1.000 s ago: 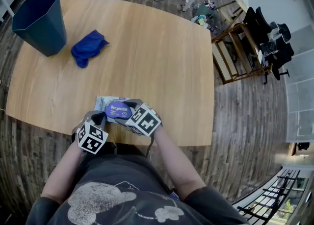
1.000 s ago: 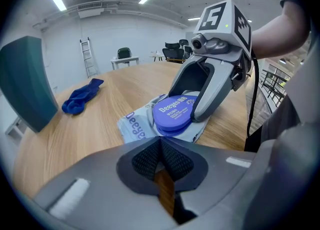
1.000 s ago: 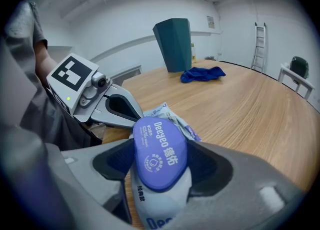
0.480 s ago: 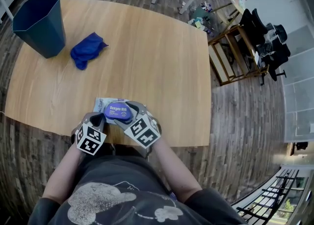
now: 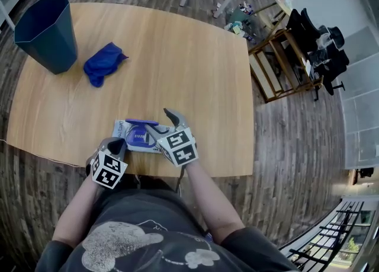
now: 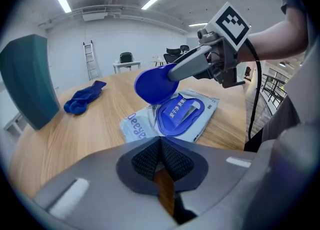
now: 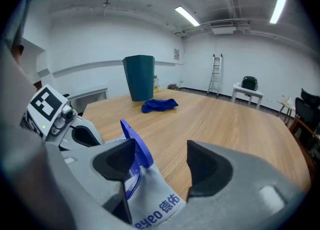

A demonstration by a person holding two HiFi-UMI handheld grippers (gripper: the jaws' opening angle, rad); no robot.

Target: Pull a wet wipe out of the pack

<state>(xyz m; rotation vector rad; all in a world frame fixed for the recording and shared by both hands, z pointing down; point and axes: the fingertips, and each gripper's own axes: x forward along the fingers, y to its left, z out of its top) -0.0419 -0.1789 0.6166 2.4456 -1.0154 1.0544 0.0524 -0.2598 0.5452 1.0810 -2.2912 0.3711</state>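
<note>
Right gripper [image 7: 162,161] has its jaws wide apart. One jaw's inner side touches the blue lid [image 7: 134,146] of the wet wipe pack [image 5: 121,128]. The other jaw touches nothing. The left gripper [image 6: 161,146] is shut tight with nothing in it, low over the table near the pack's left end.

The big wooden table [image 5: 177,57] stands on a wood floor [image 5: 284,146]. A dark teal bin [image 5: 46,31] stands at the table's far left corner. A blue cloth [image 5: 102,66] lies just beside it.

The pack lies flat near the table's front edge, close to the person. Its long side runs left to right along that edge. Its lid stands up on the far side of the pack, tilted.

A ladder [image 7: 216,73] leans on the far wall.
</note>
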